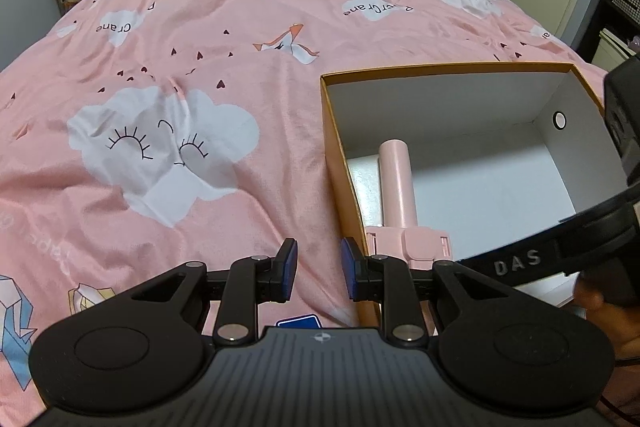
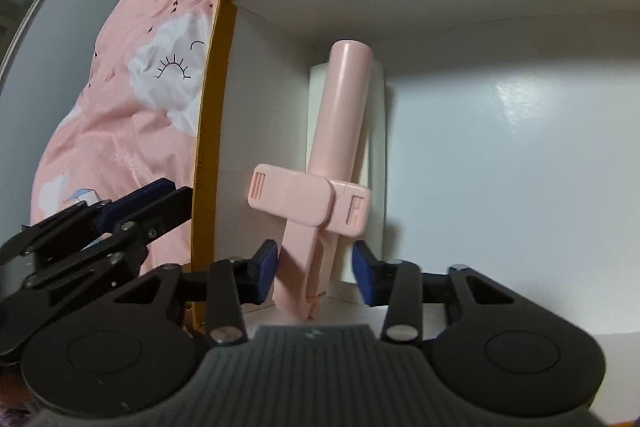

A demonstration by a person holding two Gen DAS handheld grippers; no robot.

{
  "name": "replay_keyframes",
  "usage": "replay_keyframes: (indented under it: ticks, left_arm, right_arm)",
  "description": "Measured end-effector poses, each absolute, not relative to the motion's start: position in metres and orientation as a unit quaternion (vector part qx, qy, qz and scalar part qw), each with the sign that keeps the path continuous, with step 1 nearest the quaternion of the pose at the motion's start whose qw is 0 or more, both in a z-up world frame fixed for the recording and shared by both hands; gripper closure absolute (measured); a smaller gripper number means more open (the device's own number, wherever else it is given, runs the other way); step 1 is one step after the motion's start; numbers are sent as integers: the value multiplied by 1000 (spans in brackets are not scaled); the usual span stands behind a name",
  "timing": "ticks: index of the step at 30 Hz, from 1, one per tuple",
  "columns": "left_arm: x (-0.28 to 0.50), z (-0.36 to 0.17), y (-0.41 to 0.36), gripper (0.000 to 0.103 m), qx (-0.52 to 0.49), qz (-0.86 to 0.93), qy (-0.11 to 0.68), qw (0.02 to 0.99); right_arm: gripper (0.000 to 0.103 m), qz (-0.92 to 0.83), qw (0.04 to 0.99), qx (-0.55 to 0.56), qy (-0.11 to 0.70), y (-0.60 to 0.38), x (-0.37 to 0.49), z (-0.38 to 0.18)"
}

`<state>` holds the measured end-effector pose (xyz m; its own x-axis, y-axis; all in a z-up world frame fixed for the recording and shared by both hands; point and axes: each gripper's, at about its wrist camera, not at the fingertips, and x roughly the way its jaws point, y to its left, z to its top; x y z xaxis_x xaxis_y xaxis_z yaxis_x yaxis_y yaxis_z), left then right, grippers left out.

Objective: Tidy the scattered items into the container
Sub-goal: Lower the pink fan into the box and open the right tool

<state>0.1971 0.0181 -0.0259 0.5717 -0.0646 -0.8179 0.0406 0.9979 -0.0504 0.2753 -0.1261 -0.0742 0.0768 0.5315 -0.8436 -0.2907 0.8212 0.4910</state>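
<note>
a pink selfie stick (image 2: pixel 340 147) lying inside an open cardboard box (image 1: pixel 340 147) on a bed.

the selfie stick is resting on the box's white floor beside the left wall, its round handle end pointing toward the far wall and its folded phone clamp (image 2: pixel 308 201) toward the near wall. the right gripper (image 2: pixel 316 273) is reaching down into the box with its blue pads on either side of the stick's lower end; the left pad looks to be touching it, a gap is showing at the right pad, so the jaws are standing open around it. the left gripper (image 1: pixel 318 267) is hovering just outside the box's near left corner over the pink cloud-print duvet (image 1: pixel 168 147), jaws slightly parted and holding nothing.
</note>
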Motion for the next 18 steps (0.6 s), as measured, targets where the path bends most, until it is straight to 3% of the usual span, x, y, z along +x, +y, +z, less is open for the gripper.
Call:
replay_keyframes:
  ticks: [1,4,10,18]
  left_arm:
    - [197,-26,18,76,-14,-28,462,886]
    - [196,-26,21,76,-17,-27,463,886]
    - [197,-28,22,76,-21,-31,464,885]
    - [198,-30,19,76,-17,-31,467,883]
  right_arm:
    - [72,283,726,102,619,-125,277,-75]
    - [80,281,732,94,613,-125,278,-72]
    - [86,248,754,67,604,-137,281,-74]
    - [86,283,775,3,565,-119,281,-71]
